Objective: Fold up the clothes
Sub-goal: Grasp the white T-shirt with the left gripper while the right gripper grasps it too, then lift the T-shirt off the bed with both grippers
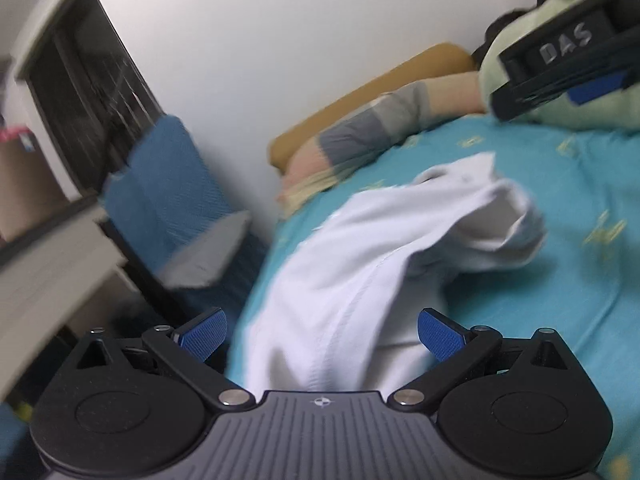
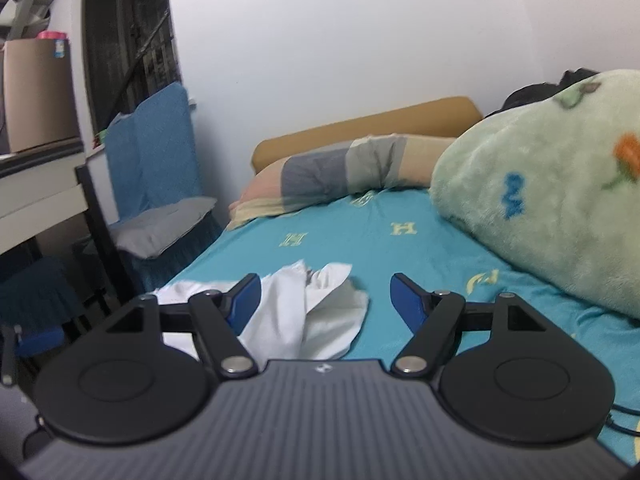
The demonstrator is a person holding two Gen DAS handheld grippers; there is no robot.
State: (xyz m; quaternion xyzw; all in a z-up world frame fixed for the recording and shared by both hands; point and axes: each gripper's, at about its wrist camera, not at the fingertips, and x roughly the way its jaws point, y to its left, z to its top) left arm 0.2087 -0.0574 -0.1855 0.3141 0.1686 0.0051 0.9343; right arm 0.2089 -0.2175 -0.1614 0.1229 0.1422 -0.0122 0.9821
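- White wall closes the room behind a bed with a turquoise sheet printed with yellow letters, which we see spread out ahead of both claws.
- Our left claw has its blue-padded fingers spread wide, nothing pinched between them.
- A crumpled white cotton garment lies on the sheet directly ahead of the left claw, running from between its fingers out toward the right; whether the cloth touches the pads we cannot tell, since this view is blurred.
- Our right claw is also spread, its jaws standing apart and gripping nothing.
- In the right wrist view the white garment sits just ahead of the right claw, toward its left finger, with bare sheet in front of the right finger.
- From the left wrist view the right claw appears high and far to the right, above the sheet and well apart from the garment.
- Beyond both claws a striped pillow in pink, grey and cream lies against a mustard-brown headboard.
- To the right of the right claw rises a pale green fleece blanket with flower prints.
- To the left of both claws stands a chair draped in blue quilted cloth, with a grey cushion on its seat.
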